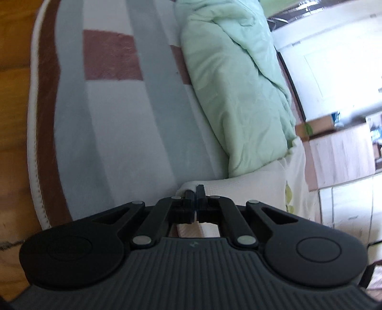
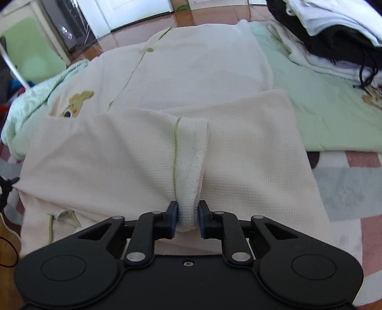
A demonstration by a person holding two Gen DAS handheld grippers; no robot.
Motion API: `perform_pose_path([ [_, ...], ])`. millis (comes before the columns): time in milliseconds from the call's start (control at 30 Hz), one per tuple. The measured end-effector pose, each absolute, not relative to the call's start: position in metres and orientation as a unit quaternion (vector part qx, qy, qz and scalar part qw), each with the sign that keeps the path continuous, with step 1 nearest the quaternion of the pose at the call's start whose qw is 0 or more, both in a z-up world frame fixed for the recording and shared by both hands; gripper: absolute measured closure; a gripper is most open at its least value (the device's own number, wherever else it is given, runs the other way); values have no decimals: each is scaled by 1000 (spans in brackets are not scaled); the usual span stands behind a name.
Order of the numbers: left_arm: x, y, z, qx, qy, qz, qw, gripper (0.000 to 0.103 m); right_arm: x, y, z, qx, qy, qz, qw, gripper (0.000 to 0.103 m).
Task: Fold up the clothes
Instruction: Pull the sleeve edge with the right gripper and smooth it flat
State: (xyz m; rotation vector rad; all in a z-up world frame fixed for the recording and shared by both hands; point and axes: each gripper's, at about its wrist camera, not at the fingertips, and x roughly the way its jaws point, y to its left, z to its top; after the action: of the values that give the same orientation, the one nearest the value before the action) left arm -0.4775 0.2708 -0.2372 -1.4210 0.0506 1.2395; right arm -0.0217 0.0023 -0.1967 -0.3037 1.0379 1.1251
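Note:
A cream waffle-knit garment (image 2: 191,71) with green trim, a button (image 2: 150,49) and a rabbit patch (image 2: 76,102) lies spread on a mint-green quilt (image 2: 322,107). Its two sleeves are folded in over the front and meet in the middle. My right gripper (image 2: 188,206) has a bunched fold of the sleeve cuff (image 2: 188,171) between its blue pads, and the cloth fills the gap. In the left wrist view my left gripper (image 1: 196,190) is shut, its tips at the edge of the cream garment (image 1: 238,188), which curls around them.
The quilt (image 1: 238,83) rests on a striped rug (image 1: 114,131) of grey, white and brown over a wooden floor (image 1: 14,95). A pile of black and white clothes (image 2: 334,28) sits at the back right. A white door (image 2: 133,12) and wooden cabinets (image 1: 341,152) stand beyond.

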Motion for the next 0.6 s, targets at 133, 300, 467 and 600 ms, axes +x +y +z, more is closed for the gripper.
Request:
perform_pose_path([
  [133,-464,279,-215,-587,162,536,585,98,-3,-2,-187,-96,464,517,713,73],
  [300,-421,271,-142,-381,281,575,667,67,26,13,-178,-30,470,533,703,51],
  [467,-367,297,-123,-266,287,529,753,44,26,50,-199,-71,462,545,696,94],
  [600,-321,340,-145,-191,326,501,778,44,-6,41,-164,-92,330,598,725,95],
])
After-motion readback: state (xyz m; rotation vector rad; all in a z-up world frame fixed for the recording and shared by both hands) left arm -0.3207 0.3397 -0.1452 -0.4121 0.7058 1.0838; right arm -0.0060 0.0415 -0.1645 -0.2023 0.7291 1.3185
